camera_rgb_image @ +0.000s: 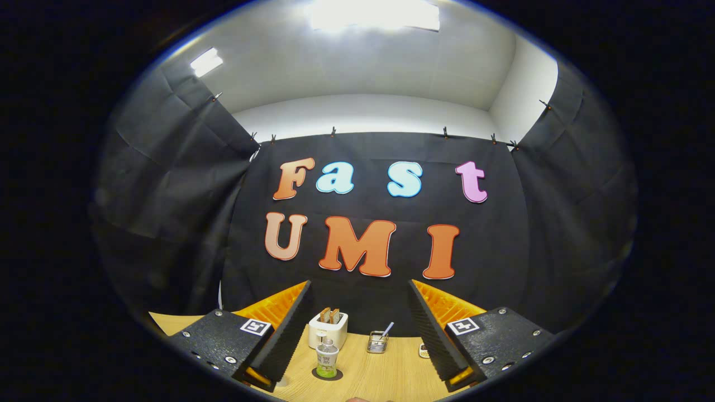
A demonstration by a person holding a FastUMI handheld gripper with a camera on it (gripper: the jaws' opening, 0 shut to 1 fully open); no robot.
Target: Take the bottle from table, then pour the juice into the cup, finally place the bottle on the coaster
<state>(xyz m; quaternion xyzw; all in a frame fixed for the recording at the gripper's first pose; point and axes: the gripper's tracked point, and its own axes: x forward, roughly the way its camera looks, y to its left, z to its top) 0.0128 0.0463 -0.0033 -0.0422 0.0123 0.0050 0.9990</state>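
Note:
A small clear bottle (327,360) with a white cap and a green label stands upright on a dark round coaster (327,376) on the wooden table (385,379). My gripper (359,287) is open and raised above the table, with nothing between its fingers. The bottle is low between them, nearer the left finger (287,329) than the right finger (433,329). A pale round thing (282,382) peeks out by the left finger's base; I cannot tell whether it is the cup.
A white toaster (328,330) with two bread slices stands behind the bottle. To its right is a small wire holder (377,343) with a spoon in it. A small flat object (423,350) lies by the right finger. Black cloth walls close the booth.

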